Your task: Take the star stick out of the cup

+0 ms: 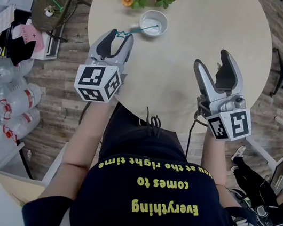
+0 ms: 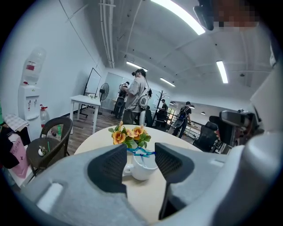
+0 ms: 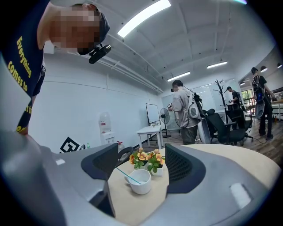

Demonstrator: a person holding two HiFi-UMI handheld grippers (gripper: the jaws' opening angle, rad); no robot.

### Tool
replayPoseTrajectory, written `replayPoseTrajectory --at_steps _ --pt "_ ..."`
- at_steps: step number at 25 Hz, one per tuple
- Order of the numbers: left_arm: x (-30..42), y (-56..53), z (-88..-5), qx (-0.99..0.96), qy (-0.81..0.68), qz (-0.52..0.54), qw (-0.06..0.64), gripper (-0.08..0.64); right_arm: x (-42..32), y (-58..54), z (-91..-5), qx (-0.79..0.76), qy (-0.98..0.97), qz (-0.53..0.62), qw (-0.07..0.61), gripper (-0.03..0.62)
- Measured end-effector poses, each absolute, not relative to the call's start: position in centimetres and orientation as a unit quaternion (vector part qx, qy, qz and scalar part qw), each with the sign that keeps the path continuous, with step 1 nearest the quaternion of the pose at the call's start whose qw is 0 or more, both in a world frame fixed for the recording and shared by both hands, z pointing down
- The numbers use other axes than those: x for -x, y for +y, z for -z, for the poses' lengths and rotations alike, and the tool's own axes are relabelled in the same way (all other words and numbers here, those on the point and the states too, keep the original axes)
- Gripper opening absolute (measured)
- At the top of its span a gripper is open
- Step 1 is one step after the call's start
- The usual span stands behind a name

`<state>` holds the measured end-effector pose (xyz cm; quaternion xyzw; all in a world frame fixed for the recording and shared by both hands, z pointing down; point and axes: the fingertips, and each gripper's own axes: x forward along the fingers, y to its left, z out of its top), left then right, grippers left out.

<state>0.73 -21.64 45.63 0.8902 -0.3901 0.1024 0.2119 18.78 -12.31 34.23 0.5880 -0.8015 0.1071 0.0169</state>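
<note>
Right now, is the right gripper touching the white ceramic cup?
Apart. The head view shows bare pale round table between the right gripper and the white ceramic cup.

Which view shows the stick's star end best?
Left gripper view: the blue star sits close between its jaws. Head view shows it tiny; right gripper view shows only the thin shaft.

Place: open-plan office
Furniture: round table [image 1: 212,21], swivel chairs [image 3: 223,126], white desk [image 2: 86,98]
Fittings: water dispenser [image 2: 31,95], whiteboard [image 2: 93,81], standing fan [image 2: 104,92], ceiling strip lights [image 2: 179,17]
Floor: wood planks [image 1: 63,69], spare water bottles [image 1: 20,98]
</note>
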Motion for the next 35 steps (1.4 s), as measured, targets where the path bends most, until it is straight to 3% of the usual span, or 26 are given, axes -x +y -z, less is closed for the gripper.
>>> replayPoseTrajectory --at_steps 35 --pt "-2.1 -21.1 -39.5 -0.915 -0.376 -0.084 0.120 0.201 -20.2 -10.3 -32.0 -0.604 -0.793 -0.080 0.006 0.324"
